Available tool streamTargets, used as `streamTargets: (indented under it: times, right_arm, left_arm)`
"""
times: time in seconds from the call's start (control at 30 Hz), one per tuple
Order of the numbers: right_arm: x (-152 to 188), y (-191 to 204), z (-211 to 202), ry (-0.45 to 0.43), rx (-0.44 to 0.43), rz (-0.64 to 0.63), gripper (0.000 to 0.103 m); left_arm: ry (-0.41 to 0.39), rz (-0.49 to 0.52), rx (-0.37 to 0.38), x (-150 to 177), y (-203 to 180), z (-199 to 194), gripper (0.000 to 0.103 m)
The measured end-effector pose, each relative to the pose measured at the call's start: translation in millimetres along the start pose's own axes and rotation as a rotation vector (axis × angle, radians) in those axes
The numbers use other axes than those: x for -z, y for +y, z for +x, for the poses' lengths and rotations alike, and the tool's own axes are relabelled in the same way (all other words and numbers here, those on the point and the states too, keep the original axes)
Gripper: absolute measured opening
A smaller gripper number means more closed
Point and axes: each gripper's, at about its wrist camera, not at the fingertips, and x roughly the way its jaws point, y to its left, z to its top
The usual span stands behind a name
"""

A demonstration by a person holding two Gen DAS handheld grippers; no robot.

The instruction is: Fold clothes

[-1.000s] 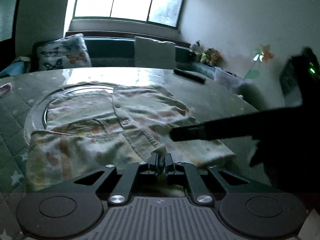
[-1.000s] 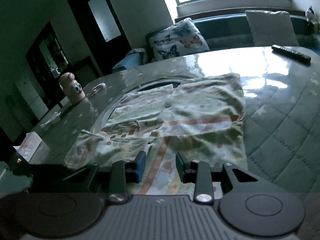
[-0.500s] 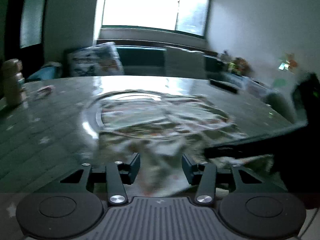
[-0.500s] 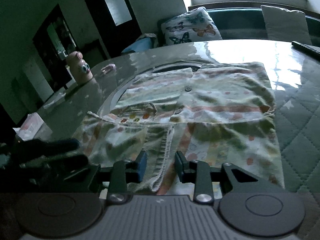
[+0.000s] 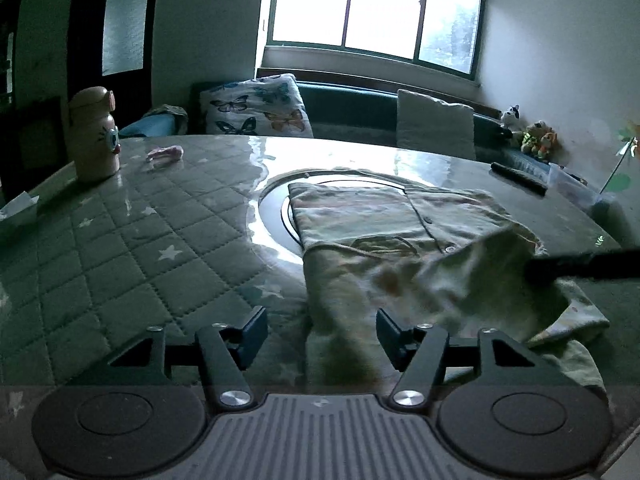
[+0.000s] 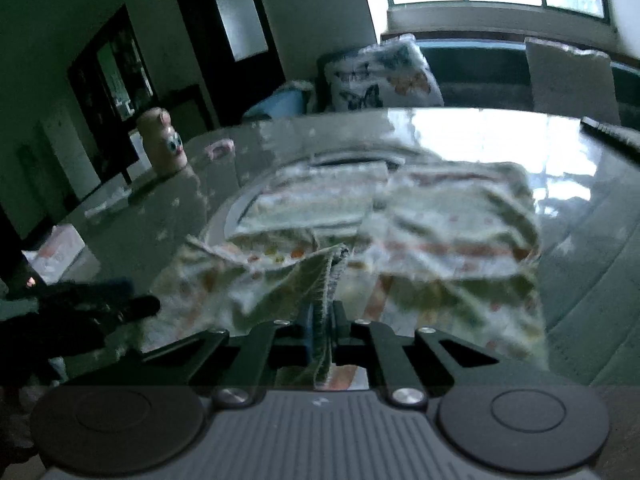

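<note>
Left gripper (image 5: 322,334) slid leftward off shirt (image 5: 384,220), jaws just opened, nothing between. Right gripper (image 6: 322,330) just closed, pinching shirt hem, lifting it off worktop (image 5: 120,240).

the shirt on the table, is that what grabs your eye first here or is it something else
Yes: the pale patterned shirt spread over the dark round inset in the middle of the quilted table stands out first. Next comes its near edge, pinched and lifted in the right claw, whose jaws have just been closing on the cloth, while the left claw has just been opening and holds nothing. Beyond, the bright window and butterfly cushion draw the eye.
</note>
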Motion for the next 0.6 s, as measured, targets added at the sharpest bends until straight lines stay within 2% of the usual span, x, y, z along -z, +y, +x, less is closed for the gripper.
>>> streamTargets:
  times: [0.27,0.6]
  right_arm:
    - [-25,-13,-44,-0.109,0.068,0.009,0.007]
    - [-1,-44,-13,-0.018,0.159,0.088,0.007]
  left_arm:
    - [0.02,0.012,0.005,2,-1,8,0.066]
    - [0.052,0.026,-0.038,2,5,14,0.065]
